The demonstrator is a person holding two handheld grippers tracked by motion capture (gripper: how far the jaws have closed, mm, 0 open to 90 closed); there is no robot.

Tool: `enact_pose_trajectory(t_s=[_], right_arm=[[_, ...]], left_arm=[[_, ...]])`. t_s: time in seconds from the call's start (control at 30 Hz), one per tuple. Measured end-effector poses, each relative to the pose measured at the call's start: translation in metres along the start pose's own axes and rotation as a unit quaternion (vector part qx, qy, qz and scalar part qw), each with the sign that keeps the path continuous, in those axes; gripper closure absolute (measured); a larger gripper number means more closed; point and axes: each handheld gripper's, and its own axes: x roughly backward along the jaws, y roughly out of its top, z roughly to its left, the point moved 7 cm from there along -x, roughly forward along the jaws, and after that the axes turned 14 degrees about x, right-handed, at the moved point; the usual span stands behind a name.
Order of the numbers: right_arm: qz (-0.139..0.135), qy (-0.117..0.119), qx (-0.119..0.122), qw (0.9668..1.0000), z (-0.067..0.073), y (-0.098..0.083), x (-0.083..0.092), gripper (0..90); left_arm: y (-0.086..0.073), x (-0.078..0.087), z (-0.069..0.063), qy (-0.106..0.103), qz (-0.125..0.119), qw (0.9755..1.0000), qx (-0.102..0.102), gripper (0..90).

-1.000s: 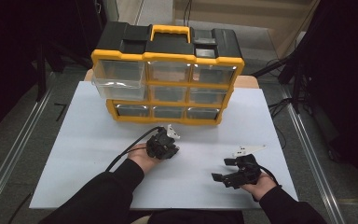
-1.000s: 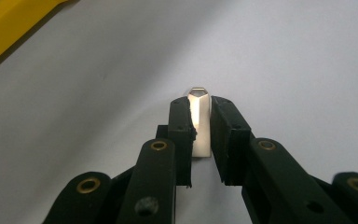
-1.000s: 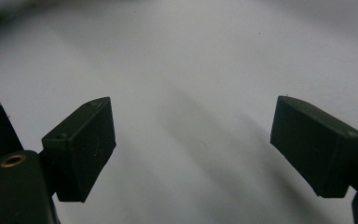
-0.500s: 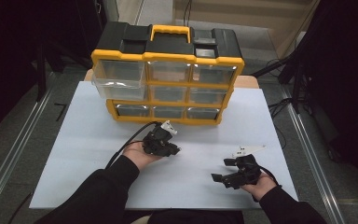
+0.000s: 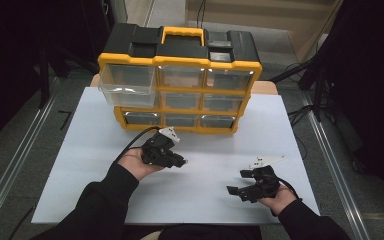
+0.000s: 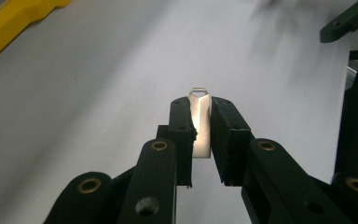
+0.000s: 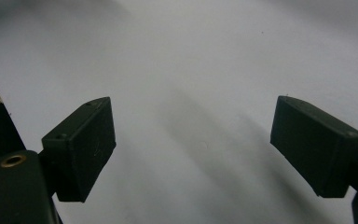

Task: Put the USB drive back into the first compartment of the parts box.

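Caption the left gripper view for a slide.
Left claw shut on a small metal piece above the white table.

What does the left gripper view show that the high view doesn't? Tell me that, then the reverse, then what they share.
Left gripper view: a small silver metal piece with a loop at its tip, clamped between the jaws of the left gripper.

High view: the whole yellow and black drawer organizer, its top-left drawer pulled out, and both of the person's forearms.

Both: the white table, a yellow part of the organizer, the left gripper, and the right gripper, whose jaws stand open.
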Motion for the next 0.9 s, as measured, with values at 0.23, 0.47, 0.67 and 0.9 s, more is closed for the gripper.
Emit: enact_pose_trajectory(t_s=[0.23,0.47,0.67,0.9], right_arm=[[-0.003,0.000,0.002,1.0000,0.000,0.000,0.000,12.1],[-0.003,0.001,0.002,1.0000,0.001,0.000,0.001,12.1],[-0.002,0.002,0.002,1.0000,0.000,0.000,0.000,12.1],[-0.002,0.002,0.003,1.0000,0.000,0.000,0.000,12.1]], left_arm=[[-0.004,0.011,-0.004,-0.012,0.009,0.9997,-0.020,80.2],[-0.012,0.024,-0.004,-0.016,0.027,0.9988,-0.037,80.1],[-0.015,0.042,-0.003,-0.022,0.018,0.9988,-0.039,80.1],[-0.018,0.060,0.002,-0.018,0.012,0.9989,-0.042,80.1]])
